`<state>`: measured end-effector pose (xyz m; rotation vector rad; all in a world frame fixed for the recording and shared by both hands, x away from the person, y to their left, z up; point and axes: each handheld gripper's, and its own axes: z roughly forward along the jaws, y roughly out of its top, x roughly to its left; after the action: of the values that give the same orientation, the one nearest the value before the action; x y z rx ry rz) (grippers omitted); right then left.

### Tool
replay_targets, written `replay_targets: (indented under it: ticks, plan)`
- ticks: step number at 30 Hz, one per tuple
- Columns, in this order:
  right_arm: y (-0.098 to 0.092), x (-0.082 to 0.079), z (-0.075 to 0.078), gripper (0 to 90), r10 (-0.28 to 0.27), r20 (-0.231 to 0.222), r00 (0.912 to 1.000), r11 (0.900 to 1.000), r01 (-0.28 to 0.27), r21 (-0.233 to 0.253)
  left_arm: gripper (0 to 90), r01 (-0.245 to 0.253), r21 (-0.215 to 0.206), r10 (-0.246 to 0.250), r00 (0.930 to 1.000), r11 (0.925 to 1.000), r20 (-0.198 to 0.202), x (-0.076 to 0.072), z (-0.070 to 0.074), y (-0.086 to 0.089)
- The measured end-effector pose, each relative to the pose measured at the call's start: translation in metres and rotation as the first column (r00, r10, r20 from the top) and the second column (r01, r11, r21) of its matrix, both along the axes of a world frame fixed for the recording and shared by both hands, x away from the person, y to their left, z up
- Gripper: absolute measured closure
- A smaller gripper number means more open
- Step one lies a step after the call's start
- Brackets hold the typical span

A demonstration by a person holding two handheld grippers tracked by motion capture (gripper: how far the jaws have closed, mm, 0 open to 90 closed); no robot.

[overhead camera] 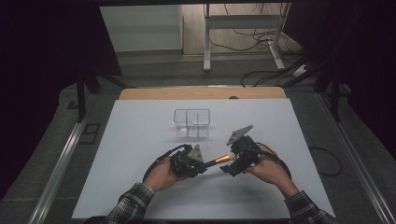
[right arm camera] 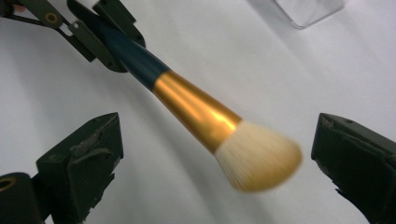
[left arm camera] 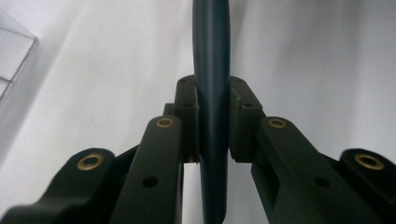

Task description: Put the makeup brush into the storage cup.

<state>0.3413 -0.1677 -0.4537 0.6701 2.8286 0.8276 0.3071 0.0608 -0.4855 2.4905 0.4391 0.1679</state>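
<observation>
A makeup brush (overhead camera: 223, 159) with a dark blue handle (left arm camera: 211, 93), a gold ferrule (right arm camera: 196, 109) and a cream bristle head (right arm camera: 257, 156) is held level above the white table. My left gripper (overhead camera: 201, 164) is shut on the handle, its jaws pressing both sides in the left gripper view. My right gripper (overhead camera: 231, 161) stands open, its two jaws wide apart on either side of the bristle head without touching it (right arm camera: 215, 154). The left gripper's jaws (right arm camera: 100, 42) grip the handle at the top left of the right gripper view.
A clear plastic organiser (overhead camera: 192, 122) with several compartments stands on the white table top (overhead camera: 140, 140) beyond the grippers; its corner (left arm camera: 11, 56) shows at the left. A wooden table edge (overhead camera: 201, 93) lies behind; metal rails flank both sides.
</observation>
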Motion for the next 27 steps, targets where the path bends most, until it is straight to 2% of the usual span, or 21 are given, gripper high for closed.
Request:
replay_targets:
  ticks: [5, 12, 14, 19, 20, 22, 23, 25, 26, 27]
  plan:
    - [-0.010, 0.001, 0.000, 1.7, -0.028, 0.018, 0.9994, 0.999, 0.027, 0.042, 77.1, -0.024, -0.030, 0.024, 0.9997, 0.9993, 0.001, 0.000, 0.001, 0.006]
    - [-0.024, 0.001, -0.001, 1.6, -0.070, 0.007, 0.9975, 0.994, 0.069, 0.086, 77.1, -0.049, -0.058, 0.049, 0.9988, 0.9971, -0.002, 0.001, 0.004, 0.013]
    - [-0.026, 0.001, -0.001, 1.1, -0.082, 0.007, 0.9966, 0.990, 0.081, 0.115, 77.2, -0.055, -0.070, 0.055, 0.9985, 0.9961, -0.004, 0.001, 0.005, 0.015]
    - [-0.029, 0.000, -0.002, 0.6, -0.099, -0.010, 0.9950, 0.984, 0.100, 0.150, 77.1, -0.076, -0.108, 0.075, 0.9971, 0.9912, -0.008, 0.001, 0.007, 0.021]
    - [-0.030, 0.000, -0.003, 0.1, -0.113, -0.025, 0.9933, 0.979, 0.115, 0.167, 77.1, -0.078, -0.112, 0.078, 0.9969, 0.9907, -0.005, 0.001, 0.008, 0.023]
    - [-0.032, 0.000, -0.004, 0.1, -0.122, -0.039, 0.9918, 0.975, 0.127, 0.184, 77.1, -0.092, -0.137, 0.092, 0.9957, 0.9863, -0.009, 0.001, 0.008, 0.026]
    - [-0.032, 0.000, -0.004, 0.1, -0.122, -0.039, 0.9918, 0.975, 0.127, 0.184, 77.1, -0.092, -0.137, 0.092, 0.9957, 0.9863, -0.009, 0.001, 0.008, 0.026]
    - [-0.033, -0.001, -0.004, 0.0, -0.128, -0.061, 0.9899, 0.968, 0.138, 0.211, 77.1, -0.102, -0.151, 0.101, 0.9948, 0.9833, -0.009, 0.000, 0.009, 0.029]
    - [-0.033, -0.001, -0.003, 0.1, -0.128, -0.061, 0.9899, 0.966, 0.139, 0.220, 77.1, -0.110, -0.166, 0.111, 0.9938, 0.9799, -0.005, -0.001, 0.010, 0.031]
    - [-0.033, -0.001, -0.003, 0.1, -0.128, -0.061, 0.9899, 0.966, 0.139, 0.220, 77.1, -0.110, -0.166, 0.111, 0.9938, 0.9799, -0.005, -0.001, 0.010, 0.031]
